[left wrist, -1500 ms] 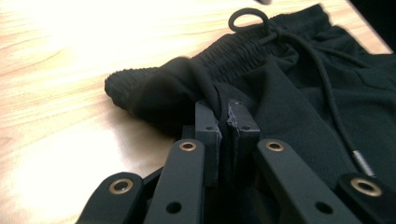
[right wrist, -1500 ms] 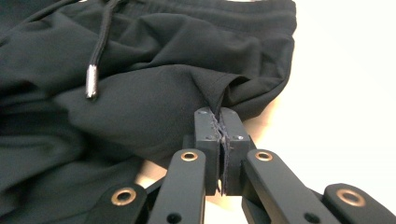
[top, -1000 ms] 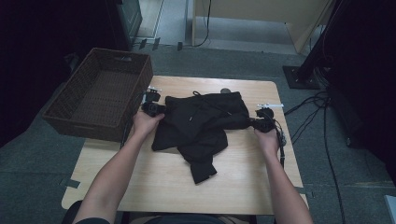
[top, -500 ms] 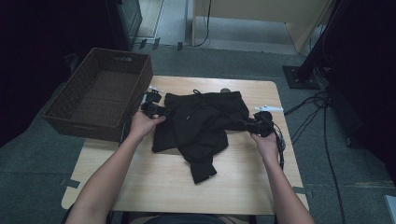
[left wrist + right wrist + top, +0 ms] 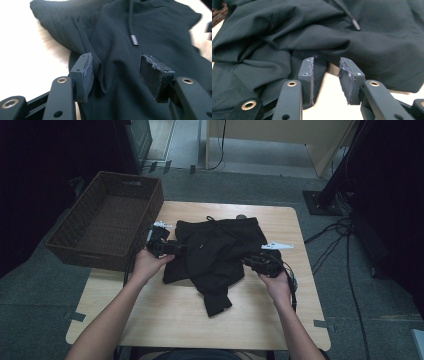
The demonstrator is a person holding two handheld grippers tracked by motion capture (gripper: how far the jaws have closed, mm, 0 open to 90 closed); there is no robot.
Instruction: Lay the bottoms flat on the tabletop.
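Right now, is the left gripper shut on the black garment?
No, the left gripper is open, jaws wide apart over the black garment.

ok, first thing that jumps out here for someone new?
The crumpled black garment in the middle of the wooden table, with the left gripper and right gripper at its two sides, both with jaws apart. Next, the empty brown wicker basket at the table's left edge.

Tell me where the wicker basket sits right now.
In the high view the wicker basket hangs off the table's far-left corner, just left of the left gripper.
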